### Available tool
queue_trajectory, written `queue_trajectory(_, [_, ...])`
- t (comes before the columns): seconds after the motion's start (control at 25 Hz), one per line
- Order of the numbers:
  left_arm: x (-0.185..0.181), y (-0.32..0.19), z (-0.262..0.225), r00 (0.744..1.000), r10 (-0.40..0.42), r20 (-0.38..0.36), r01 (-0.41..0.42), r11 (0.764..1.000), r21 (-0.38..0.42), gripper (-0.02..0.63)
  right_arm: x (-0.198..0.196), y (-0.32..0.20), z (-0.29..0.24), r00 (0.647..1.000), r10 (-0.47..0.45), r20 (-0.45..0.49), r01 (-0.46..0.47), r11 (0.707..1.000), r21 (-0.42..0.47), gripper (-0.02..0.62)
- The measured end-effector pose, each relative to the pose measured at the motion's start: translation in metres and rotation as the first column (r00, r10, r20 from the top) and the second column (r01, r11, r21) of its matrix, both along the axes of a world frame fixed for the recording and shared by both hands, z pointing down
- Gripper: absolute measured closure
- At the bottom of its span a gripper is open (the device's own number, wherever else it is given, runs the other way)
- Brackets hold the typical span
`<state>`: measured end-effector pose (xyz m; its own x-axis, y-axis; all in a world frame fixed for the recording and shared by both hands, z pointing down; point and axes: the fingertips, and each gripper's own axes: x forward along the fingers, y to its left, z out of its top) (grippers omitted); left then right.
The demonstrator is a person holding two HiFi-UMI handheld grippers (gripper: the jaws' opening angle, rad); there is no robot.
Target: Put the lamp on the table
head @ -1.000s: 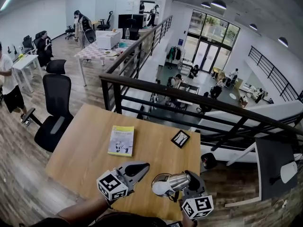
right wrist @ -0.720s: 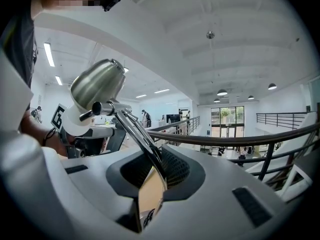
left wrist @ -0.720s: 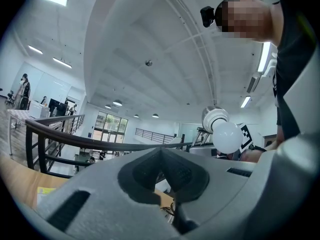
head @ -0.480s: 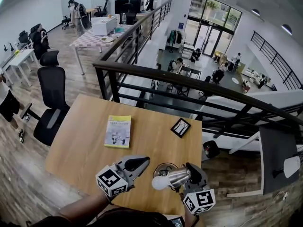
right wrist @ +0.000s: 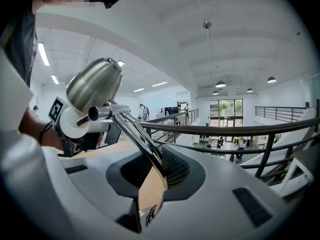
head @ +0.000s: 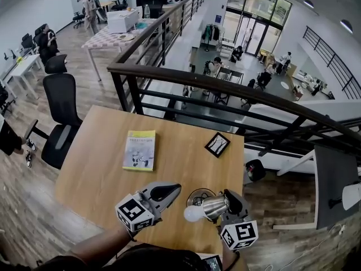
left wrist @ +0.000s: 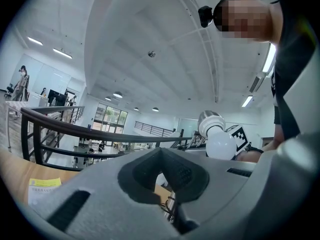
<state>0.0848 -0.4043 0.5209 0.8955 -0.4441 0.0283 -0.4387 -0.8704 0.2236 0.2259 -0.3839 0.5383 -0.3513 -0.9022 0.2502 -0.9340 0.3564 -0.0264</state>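
Observation:
A chrome desk lamp [head: 210, 206] with a white bulb [head: 193, 213] is held low over the near right part of the wooden table [head: 98, 168]. My right gripper [head: 225, 202] is shut on its thin chrome stem [right wrist: 132, 131]. The shade [right wrist: 95, 84] leans left, and the round base [head: 198, 196] is close to the tabletop; contact cannot be told. My left gripper [head: 159, 192] hovers just left of the lamp, jaws together and empty. In the left gripper view the bulb [left wrist: 220, 144] shows past the left gripper [left wrist: 162, 159].
A yellow-green book [head: 139, 149] lies mid-table and a small black framed card [head: 217, 144] at the far right. A dark railing [head: 225, 89] runs behind the table over a drop. A black office chair [head: 61, 114] stands to the left.
The head view has tilted down a little. Both grippers and the lamp keep nearly the same places over the table's near edge; the grip on the lamp is unchanged.

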Motion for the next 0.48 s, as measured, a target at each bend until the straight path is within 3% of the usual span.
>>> queue_trajectory(0.48, [0.021, -0.012, 0.012, 1.0, -0.001, 0.007, 0.001, 1.0, -0.016, 0.598, 0.025, -0.01, 0.025, 1.0, 0.02, -0.008, -0.02, 0.999, -0.04, 0.534])
